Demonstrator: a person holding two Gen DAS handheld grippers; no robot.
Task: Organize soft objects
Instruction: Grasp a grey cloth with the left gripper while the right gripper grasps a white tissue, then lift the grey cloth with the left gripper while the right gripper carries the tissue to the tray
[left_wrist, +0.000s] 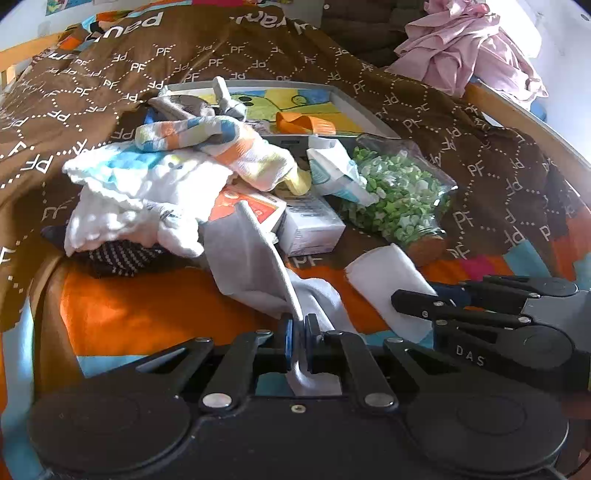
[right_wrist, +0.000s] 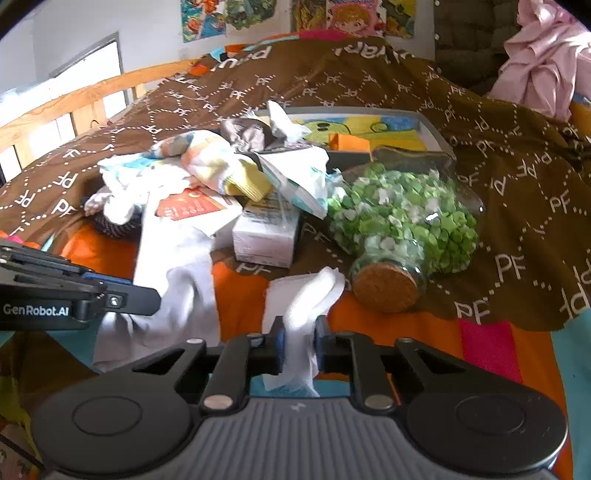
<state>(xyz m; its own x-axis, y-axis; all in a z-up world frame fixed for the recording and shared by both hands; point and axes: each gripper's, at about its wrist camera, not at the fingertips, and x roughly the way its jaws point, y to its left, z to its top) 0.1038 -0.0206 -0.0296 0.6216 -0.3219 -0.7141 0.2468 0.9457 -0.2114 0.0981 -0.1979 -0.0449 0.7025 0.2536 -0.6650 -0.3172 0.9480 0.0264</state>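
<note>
A long white sock (left_wrist: 255, 258) lies across the orange bedspread, and my left gripper (left_wrist: 298, 332) is shut on its near end. The same white sock (right_wrist: 177, 280) shows at the left of the right wrist view, beside the left gripper (right_wrist: 122, 299). A second white sock (right_wrist: 306, 295) is bunched up between the fingers of my right gripper (right_wrist: 300, 339), which is shut on it. From the left wrist view that second sock (left_wrist: 384, 280) lies under the right gripper (left_wrist: 410, 304) at the right. Behind them sits a heap of striped socks (left_wrist: 207, 140) and white cloths (left_wrist: 140, 192).
A glass jar of green paper stars (right_wrist: 402, 221) with a cork lid lies on its side. Small cardboard boxes (right_wrist: 266, 236), a tissue pack (left_wrist: 332, 170) and a grey tray (right_wrist: 436, 136) with a coloured picture sit behind. A pink garment (left_wrist: 469, 48) lies far right; wooden bed rail (right_wrist: 74, 96) left.
</note>
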